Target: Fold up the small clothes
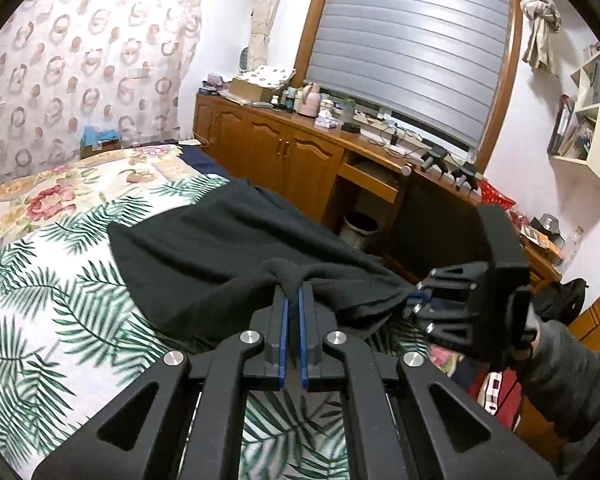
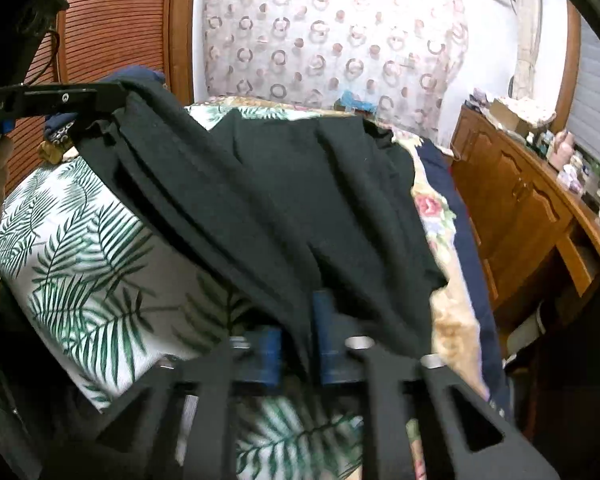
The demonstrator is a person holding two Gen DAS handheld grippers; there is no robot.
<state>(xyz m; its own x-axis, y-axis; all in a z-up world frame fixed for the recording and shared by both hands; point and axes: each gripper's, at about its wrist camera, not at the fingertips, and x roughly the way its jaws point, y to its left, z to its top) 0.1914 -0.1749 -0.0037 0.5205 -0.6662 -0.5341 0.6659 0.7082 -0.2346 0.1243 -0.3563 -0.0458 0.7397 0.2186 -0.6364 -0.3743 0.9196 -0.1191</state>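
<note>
A: Where is the dark garment [image 1: 228, 248] lying?

B: It is draping over the palm-leaf bedspread [image 1: 40, 300], its near edge lifted off the bed. The left wrist view is showing the wooden cabinet [image 1: 276, 148] and shuttered window [image 1: 412, 48]; the right wrist view is showing the ring-patterned curtain [image 2: 332, 40] behind the bed instead.

A: And the grippers?

B: The left gripper [image 1: 293, 286] is pinching a bunched fold, jaws nearly together. The right gripper [image 2: 300, 316] is clamping the hem between its blue pads [image 2: 324, 312].
</note>
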